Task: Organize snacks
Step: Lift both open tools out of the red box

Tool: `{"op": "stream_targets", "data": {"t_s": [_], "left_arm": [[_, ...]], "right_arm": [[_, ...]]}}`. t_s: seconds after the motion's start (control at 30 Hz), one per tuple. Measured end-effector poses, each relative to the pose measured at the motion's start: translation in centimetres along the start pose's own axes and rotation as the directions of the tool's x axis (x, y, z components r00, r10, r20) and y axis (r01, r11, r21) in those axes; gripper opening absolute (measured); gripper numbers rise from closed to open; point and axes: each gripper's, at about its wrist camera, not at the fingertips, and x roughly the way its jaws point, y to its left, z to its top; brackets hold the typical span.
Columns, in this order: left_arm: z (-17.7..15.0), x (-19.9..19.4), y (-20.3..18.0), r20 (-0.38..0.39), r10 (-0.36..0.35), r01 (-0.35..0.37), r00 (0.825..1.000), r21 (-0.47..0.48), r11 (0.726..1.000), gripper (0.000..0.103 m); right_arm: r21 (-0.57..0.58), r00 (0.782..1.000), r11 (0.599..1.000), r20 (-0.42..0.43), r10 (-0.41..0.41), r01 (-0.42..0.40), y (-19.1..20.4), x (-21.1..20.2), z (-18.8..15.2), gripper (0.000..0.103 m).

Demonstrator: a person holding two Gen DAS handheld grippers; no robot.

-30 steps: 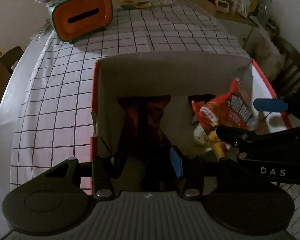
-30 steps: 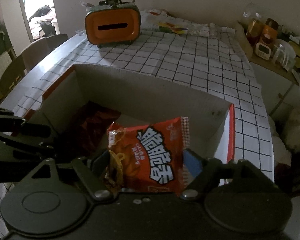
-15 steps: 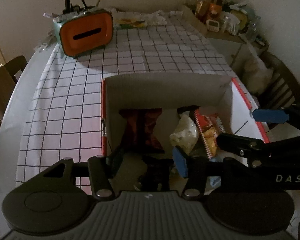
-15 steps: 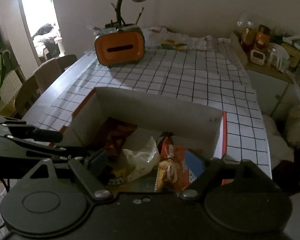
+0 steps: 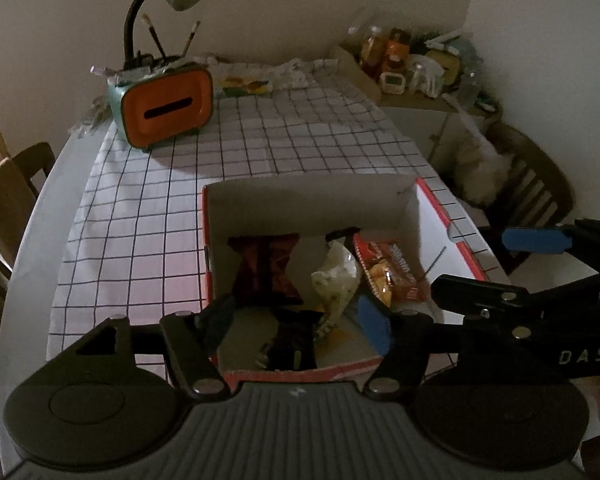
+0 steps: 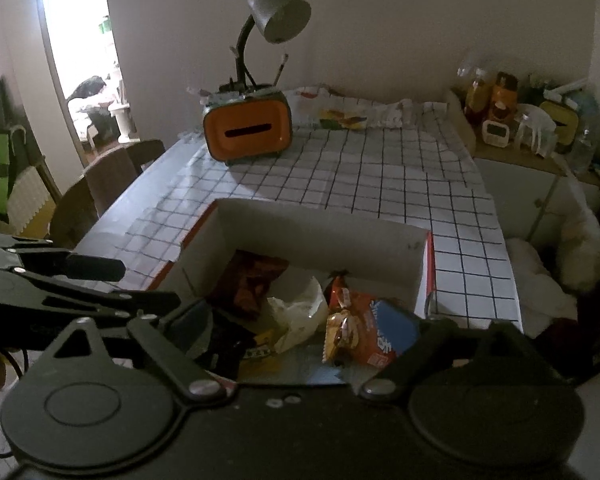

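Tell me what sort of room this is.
Probably a home dining area: a table under a checked tablecloth, wooden chairs beside it, and a side counter crowded with bottles and jars.

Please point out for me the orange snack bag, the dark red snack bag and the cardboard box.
orange snack bag [image 6: 360, 334]: right wrist view, on its printed front.
dark red snack bag [image 5: 266, 270]: left wrist view, on its middle.
cardboard box [image 5: 308, 200]: left wrist view, on its far inner wall.

Near end of the black packet hides behind the box's front wall
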Motion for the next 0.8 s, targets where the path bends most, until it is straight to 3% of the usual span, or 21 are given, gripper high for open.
{"op": "stream_targets", "data": {"t_s": [0.57, 0.8], "left_arm": [[-4.0, -5.5, 0.4, 0.092, -0.058, 0.055, 0.994, 0.035, 0.998, 0.086], [-6.6, -5.8, 0.3, 0.057, -0.095, 0.09, 0.994, 0.092, 0.992, 0.09]], "right_arm": [[0.046, 0.998, 0.998, 0.03, 0.046, -0.047, 2.5, -4.3, -3.9, 0.103], [0.036, 0.998, 0.998, -0.005, 0.057, -0.057, 2.8, -4.7, -7.0, 0.103]]}}
